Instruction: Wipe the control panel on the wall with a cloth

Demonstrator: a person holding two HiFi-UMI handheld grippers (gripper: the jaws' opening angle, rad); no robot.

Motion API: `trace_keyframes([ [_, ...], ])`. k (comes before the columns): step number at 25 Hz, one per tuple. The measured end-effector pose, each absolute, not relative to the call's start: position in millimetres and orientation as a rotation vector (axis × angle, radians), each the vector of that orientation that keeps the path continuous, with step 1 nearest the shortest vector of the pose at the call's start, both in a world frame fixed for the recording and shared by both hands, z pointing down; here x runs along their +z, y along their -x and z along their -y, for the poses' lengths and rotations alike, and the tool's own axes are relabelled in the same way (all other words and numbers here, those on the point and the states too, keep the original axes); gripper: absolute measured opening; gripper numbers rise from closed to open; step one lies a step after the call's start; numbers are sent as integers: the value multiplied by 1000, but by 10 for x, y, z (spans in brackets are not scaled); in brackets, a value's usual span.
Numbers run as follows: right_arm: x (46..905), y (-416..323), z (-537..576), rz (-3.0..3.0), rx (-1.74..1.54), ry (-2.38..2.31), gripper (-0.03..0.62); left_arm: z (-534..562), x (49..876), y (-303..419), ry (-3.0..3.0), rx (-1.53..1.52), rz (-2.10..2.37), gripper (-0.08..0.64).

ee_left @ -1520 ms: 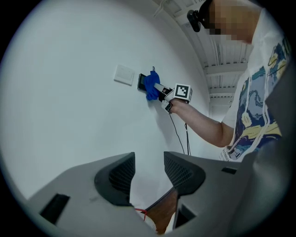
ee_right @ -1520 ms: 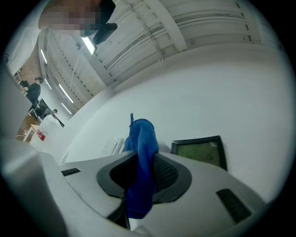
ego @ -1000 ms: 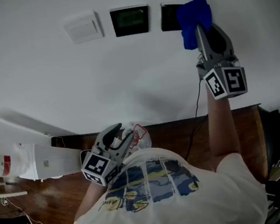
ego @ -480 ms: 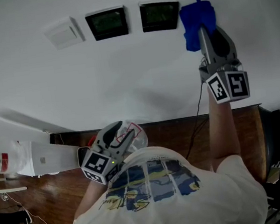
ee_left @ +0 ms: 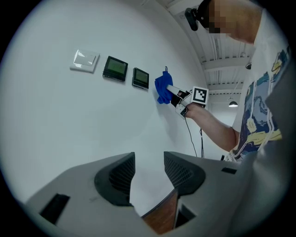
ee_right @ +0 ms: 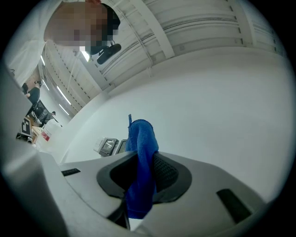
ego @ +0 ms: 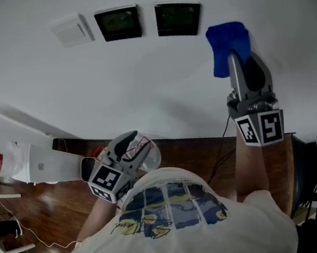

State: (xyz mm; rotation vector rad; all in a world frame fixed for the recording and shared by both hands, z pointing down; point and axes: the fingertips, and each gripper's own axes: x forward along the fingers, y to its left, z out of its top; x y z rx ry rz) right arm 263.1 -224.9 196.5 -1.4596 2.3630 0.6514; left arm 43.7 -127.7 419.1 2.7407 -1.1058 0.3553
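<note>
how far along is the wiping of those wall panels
Done: the blue cloth covered the right-hand dark panel a second ago. In hand: the right gripper holds the cloth over bare wall beside it. Left: the middle dark panel, perhaps.

Prob. large hall-type workspace, lab or studio, not a home. Plain white wall [ego: 142, 85] w/ left control panel [ego: 118, 23], right control panel [ego: 178, 18] + white switch plate [ego: 72, 30] in a row. Wood-plank floor [ego: 49, 214] below. High ribbed ceiling [ee_right: 208, 28] w/ exposed beams, long strip lights [ee_right: 64, 97]. Distant person [ee_right: 33, 92] among furniture at far end.
</note>
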Motion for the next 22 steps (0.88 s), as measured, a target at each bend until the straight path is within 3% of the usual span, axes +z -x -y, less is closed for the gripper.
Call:
trace_keyframes([
  [22, 2624, -2987, 1805, -2431, 446, 1424, 92, 1315, 4011, -559, -2702, 446, 1245, 176],
])
